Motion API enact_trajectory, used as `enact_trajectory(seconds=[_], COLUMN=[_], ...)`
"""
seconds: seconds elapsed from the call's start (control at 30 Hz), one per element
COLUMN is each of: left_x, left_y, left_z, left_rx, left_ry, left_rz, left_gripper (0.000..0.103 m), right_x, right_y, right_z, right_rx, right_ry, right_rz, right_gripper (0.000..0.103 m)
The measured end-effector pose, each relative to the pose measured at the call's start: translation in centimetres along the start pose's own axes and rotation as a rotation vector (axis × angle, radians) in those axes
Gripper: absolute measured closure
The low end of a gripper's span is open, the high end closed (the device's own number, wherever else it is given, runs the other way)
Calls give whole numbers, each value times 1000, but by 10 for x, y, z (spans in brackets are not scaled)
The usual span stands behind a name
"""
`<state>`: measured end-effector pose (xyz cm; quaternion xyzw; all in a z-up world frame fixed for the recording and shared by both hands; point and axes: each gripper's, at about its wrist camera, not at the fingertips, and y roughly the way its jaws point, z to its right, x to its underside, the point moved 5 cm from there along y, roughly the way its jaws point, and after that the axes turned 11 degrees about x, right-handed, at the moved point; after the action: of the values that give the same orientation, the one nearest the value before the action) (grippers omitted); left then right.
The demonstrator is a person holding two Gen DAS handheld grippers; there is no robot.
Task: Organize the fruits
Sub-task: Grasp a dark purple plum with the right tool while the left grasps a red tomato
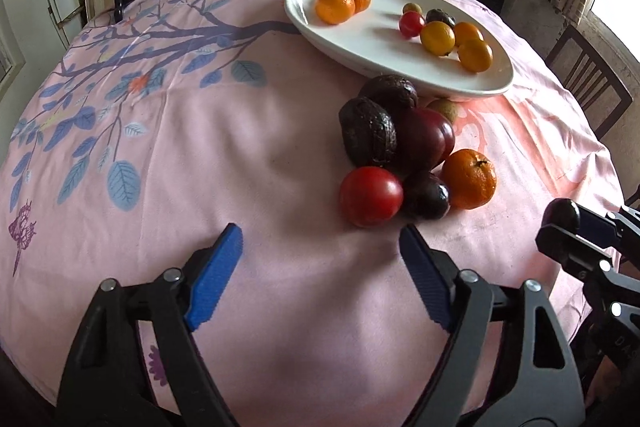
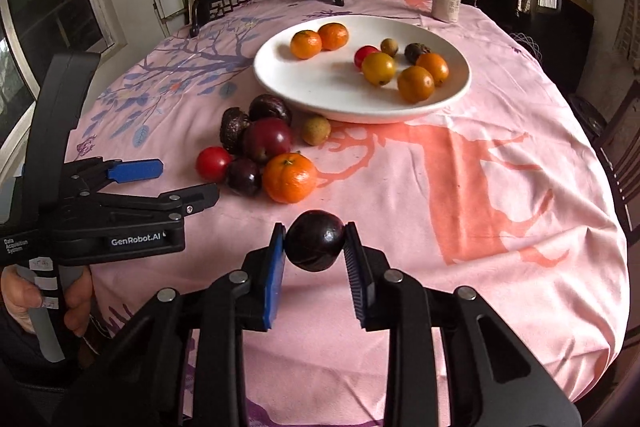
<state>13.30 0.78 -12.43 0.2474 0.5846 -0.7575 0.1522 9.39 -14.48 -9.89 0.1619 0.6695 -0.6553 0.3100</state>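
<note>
One dark plum (image 2: 315, 246) sits clamped between the right gripper (image 2: 316, 247) pads, above the pink cloth; only the right view shows that grip clearly; the left gripper (image 1: 320, 247), spread wide with nothing between its pads, faces the fruit pile (image 1: 400, 155) just ahead, the white plate (image 1: 360, 55) beyond.

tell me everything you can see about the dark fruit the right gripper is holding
The dark plum is round, deep purple-black, with smooth glossy skin catching a small highlight. It sits pinched between the blue ribbed pads of the right gripper, one pad on each side. It is held over the pink tablecloth, apart from the fruit pile and short of the white plate. No stem shows.
</note>
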Motion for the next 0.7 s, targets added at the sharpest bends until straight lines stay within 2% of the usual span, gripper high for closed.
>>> enact_trajectory(seconds=[0.17, 0.23, 0.27, 0.3, 0.57, 0.7], left_x=[-13, -17, -19, -20, -10, -12], left_y=[9, 11, 12, 11, -5, -23], left_z=[11, 13, 14, 15, 19, 25], left_rx=[0, 21, 44, 68, 104, 116], left_ry=[35, 35, 28, 17, -12, 9], left_rz=[0, 7, 10, 10, 22, 57], left_gripper=[43, 55, 69, 72, 72, 72], right_x=[4, 5, 5, 5, 3, -1], right_y=[-1, -3, -4, -5, -13, -11], right_z=[18, 21, 22, 24, 29, 30], right_rx=[-19, -25, -26, -27, -26, -22], right_ry=[53, 66, 71, 75, 90, 91], right_rz=[-6, -3, -2, 0, 24, 25], right_gripper=[73, 73, 73, 73, 73, 73])
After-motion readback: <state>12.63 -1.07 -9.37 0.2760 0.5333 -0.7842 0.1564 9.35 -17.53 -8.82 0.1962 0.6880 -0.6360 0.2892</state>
